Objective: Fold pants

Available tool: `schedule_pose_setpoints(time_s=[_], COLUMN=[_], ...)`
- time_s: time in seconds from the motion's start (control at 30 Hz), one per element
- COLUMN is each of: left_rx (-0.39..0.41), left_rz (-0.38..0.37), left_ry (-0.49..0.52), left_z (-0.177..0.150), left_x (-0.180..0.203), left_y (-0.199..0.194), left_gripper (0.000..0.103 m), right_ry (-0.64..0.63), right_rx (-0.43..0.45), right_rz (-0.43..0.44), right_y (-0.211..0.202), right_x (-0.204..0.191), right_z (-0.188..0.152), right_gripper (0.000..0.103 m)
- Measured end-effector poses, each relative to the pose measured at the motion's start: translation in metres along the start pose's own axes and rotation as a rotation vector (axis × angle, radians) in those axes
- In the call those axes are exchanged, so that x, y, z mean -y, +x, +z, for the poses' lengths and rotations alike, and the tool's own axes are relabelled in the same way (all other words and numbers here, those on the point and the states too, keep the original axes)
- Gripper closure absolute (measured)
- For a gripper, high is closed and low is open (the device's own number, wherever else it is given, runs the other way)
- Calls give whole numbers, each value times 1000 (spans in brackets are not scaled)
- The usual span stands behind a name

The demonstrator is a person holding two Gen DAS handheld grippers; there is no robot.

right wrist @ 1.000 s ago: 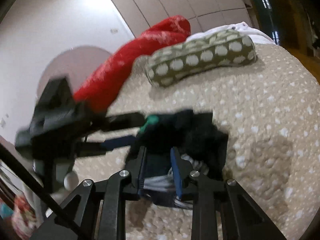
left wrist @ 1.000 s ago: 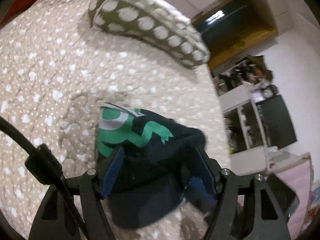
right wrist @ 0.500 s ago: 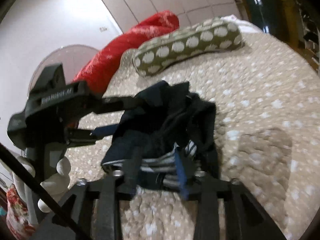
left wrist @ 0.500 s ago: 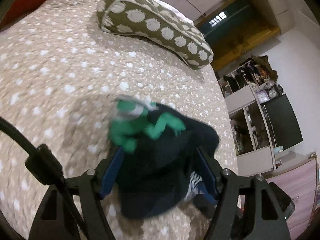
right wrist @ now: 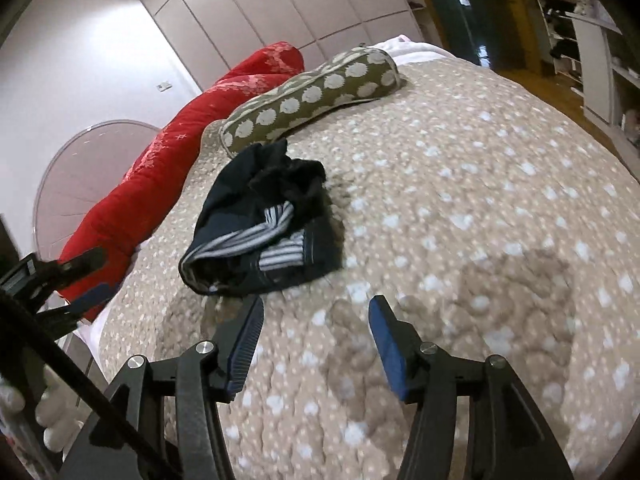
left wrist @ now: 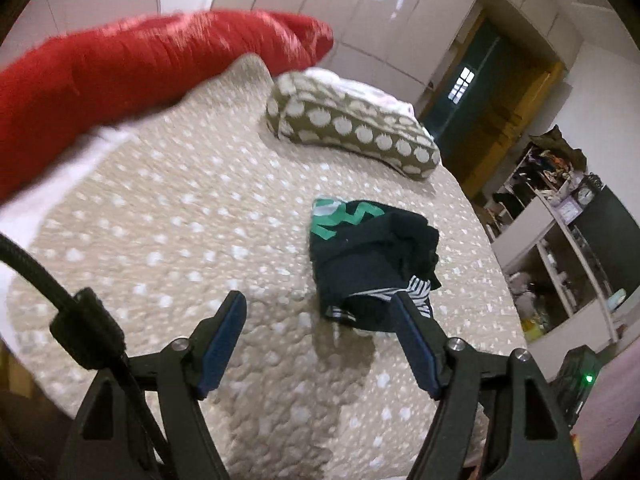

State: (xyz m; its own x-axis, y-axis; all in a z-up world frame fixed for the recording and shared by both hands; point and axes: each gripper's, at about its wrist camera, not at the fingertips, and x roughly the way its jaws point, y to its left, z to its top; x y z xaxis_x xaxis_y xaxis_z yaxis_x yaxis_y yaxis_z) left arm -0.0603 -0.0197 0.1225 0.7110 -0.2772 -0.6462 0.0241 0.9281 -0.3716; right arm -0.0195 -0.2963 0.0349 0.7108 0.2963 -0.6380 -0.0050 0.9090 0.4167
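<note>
The dark navy pants lie bunched in a small folded pile on the beige spotted bedspread, with a green print at the far end and striped lining at the near end. They also show in the right wrist view. My left gripper is open and empty, just short of the pile's near edge. My right gripper is open and empty, a little in front of the pile. The left gripper also shows at the left edge of the right wrist view.
A green pillow with white dots lies at the head of the bed, beside a red blanket roll. Shelves with clutter stand past the bed's right edge. White wardrobe doors line the far wall.
Both grippers have let go of the pants and pulled back from them. The pile now rests on the bed by itself.
</note>
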Motion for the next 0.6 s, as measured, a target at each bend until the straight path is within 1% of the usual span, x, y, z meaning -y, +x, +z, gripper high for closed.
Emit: schedule_pose_setpoints(time_s=[0.1, 0.17, 0.23, 0.37, 0.47, 0.6], left_rx=[42, 73, 90, 102, 94, 91], left_rz=[21, 27, 16, 2, 1, 6], left_ry=[31, 43, 50, 57, 46, 37], left_z=[-4, -4, -5, -4, -4, -4], left_x=[8, 13, 17, 21, 18, 8], left_y=[-21, -37, -49, -62, -61, -59], left_gripper=[27, 26, 24, 23, 23, 23], right_ry=[-4, -12, -25, -71, -87, -54], right_rx=[-16, -26, -37, -25, -10, -7], right_rz=[-9, -16, -18, -5, 28, 76], right_y=[-6, -9, -11, -20, -21, -8], right_x=[-4, -9, -16, -29, -34, -39], right_z=[-9, -16, -22, -26, -13, 24], right_gripper=[40, 40, 40, 39, 39, 39])
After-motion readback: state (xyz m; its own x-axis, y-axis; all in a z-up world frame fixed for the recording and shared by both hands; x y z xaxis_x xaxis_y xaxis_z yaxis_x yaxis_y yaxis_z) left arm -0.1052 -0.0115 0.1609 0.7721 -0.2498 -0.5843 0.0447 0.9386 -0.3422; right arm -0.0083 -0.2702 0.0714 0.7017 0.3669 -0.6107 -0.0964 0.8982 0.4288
